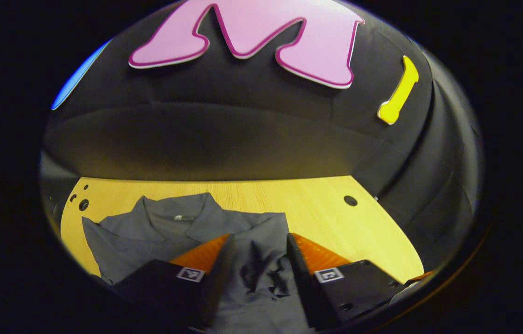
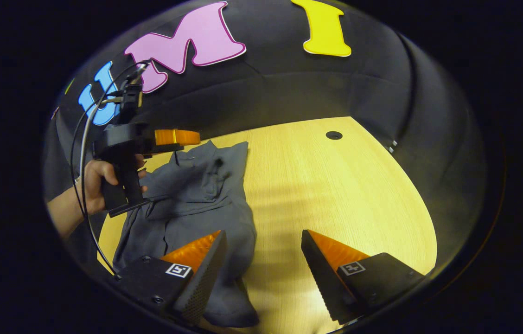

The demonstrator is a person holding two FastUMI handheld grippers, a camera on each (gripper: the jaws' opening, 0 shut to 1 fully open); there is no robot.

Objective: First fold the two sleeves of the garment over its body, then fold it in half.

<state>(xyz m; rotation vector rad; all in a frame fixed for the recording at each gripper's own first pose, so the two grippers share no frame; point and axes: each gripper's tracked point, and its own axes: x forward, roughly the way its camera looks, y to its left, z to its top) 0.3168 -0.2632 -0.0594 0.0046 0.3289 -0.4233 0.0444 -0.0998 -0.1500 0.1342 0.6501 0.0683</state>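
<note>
A grey collared shirt point(image 1: 150, 234) lies on the wooden table point(image 1: 326, 218), collar point(image 1: 175, 208) toward the far wall. My left gripper point(image 1: 259, 237) hovers over the shirt's right part, jaws apart, with crumpled grey fabric lying below the gap. In the right gripper view the shirt point(image 2: 196, 204) sits at the table's left, rumpled, with cloth folded over its body. A hand point(image 2: 97, 178) holds the left gripper point(image 2: 187, 137) above its collar end. My right gripper point(image 2: 264, 232) is open near the table's front edge. Its left finger is over the shirt's near edge, and bare wood shows between the fingers.
The bare wooden table point(image 2: 335, 185) stretches to the right of the shirt, with a small round hole point(image 2: 334, 135) near the far edge. Black cloth walls close the booth behind and to the right. A cable point(image 2: 80, 153) loops from the left gripper.
</note>
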